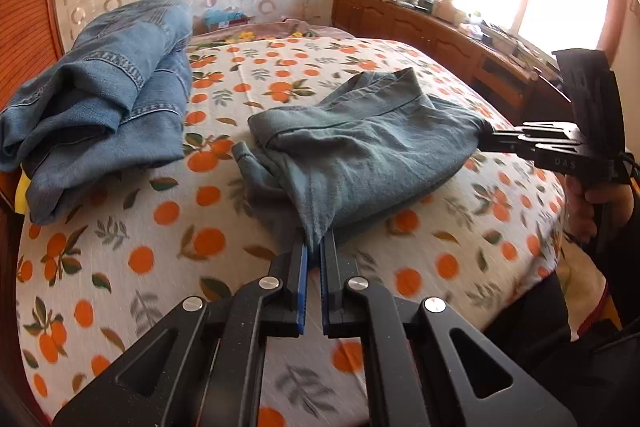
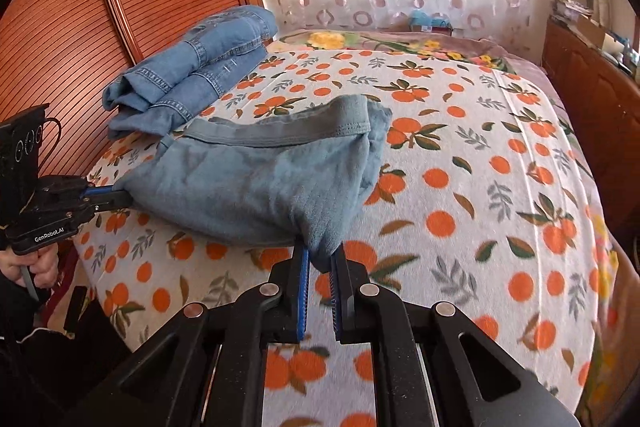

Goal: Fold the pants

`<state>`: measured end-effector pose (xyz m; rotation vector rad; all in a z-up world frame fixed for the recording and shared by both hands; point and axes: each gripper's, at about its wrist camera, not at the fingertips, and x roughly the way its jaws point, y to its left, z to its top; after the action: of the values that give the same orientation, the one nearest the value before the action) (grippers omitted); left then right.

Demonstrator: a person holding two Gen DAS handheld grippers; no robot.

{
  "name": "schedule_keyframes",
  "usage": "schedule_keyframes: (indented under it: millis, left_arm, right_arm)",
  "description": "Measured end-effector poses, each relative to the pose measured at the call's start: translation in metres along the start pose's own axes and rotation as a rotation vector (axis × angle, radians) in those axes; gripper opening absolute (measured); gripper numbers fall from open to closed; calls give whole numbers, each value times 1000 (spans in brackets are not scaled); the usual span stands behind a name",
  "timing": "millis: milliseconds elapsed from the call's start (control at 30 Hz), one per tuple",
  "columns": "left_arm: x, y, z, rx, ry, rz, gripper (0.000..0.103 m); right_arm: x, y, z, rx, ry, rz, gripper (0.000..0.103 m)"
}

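Grey-green pants [image 1: 360,143] [image 2: 260,175] lie bunched on the bed, folded over themselves, waistband on the far side. My left gripper [image 1: 315,241] is shut on a pinched corner of the pants at its near edge. In the right wrist view the left gripper [image 2: 120,198] enters from the left, clamped on that same cloth. My right gripper [image 2: 320,255] is shut on the other near corner of the pants. From the left wrist view the right gripper [image 1: 486,137] reaches in from the right, gripping the fabric's edge. The cloth is stretched between the two grips, slightly lifted.
A pile of blue jeans [image 1: 104,99] [image 2: 192,67] sits at the bed's far left by the wooden headboard [image 2: 80,11]. The orange-print bedspread [image 1: 120,259] [image 2: 480,187] covers the bed. A wooden cabinet [image 1: 420,27] stands under the window at right. A hand [image 1: 584,203] holds the right gripper's handle.
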<state>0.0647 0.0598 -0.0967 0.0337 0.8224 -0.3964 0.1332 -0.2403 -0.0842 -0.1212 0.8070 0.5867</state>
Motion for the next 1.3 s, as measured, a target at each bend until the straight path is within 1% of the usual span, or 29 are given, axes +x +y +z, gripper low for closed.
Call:
schedule_keyframes:
  millis: [133,300,400,433,500,533,600,667,700,733,767,800,833,867,900,933,1000,1067,1167,1300]
  left_arm:
    - [-9,-12,-12,6,0,-7,6]
    - [-13,-21,-25,-15,8,-7,6]
    - [-16,-22,-29,-24,15,-8,7]
    - [-17,-22,-29,-21,16,-1,10]
    - [-19,-21,-28,-26,18,11,20]
    - [-20,-19,-29,-35,18,14,23]
    - [-20,-15,-27,-47,16,18,35]
    - [-22,-11,-23,-52,2,25,39]
    - [-22,-9,-22,-56,-4,30,41]
    - [-22,-7,-20,-60,-8,33,45]
    - [-23,-5,-18,-64,-7,32,47]
    - [-22,-3,-16,-68,-9,32,47]
    - [-21,-1,-14,-68,-9,34,49]
    - [-20,0,-12,-67,-14,37,52]
    - [-19,1,-10,-68,-19,39,57]
    - [-18,2,-8,-72,-21,39,59]
    - [-15,4,-2,-81,-28,34,71]
    - [-14,4,2,-80,-41,35,77]
    - [-7,5,8,-76,-44,43,78]
    - [6,7,15,-83,-30,46,78]
  right_arm:
    - [-18,4,-15,12,-6,-3,9]
    - [-35,14,-35,12,-2,-8,9]
    - [-43,14,-38,16,5,-14,9]
    - [-47,15,-36,10,-3,-18,10]
    - [-57,15,-35,1,-28,-45,14]
    - [-64,15,-36,3,-43,-57,14]
    - [-72,16,-34,9,-71,-51,14]
    - [-79,14,-31,10,-96,-57,17]
    - [-80,13,-29,12,-102,-61,19]
    - [-80,12,-28,15,-106,-63,22]
    - [-79,10,-26,18,-109,-62,23]
    - [-77,10,-23,16,-114,-60,27]
    - [-76,9,-21,11,-120,-60,34]
    - [-71,9,-19,5,-124,-64,39]
    - [-66,8,-17,-2,-129,-67,49]
    - [-59,8,-17,-8,-135,-69,55]
    - [-44,7,-15,-8,-125,-69,59]
    - [-26,4,-9,-3,-103,-63,62]
    - [-4,1,-2,-4,-83,-82,63]
    - [16,0,7,-4,-49,-84,63]
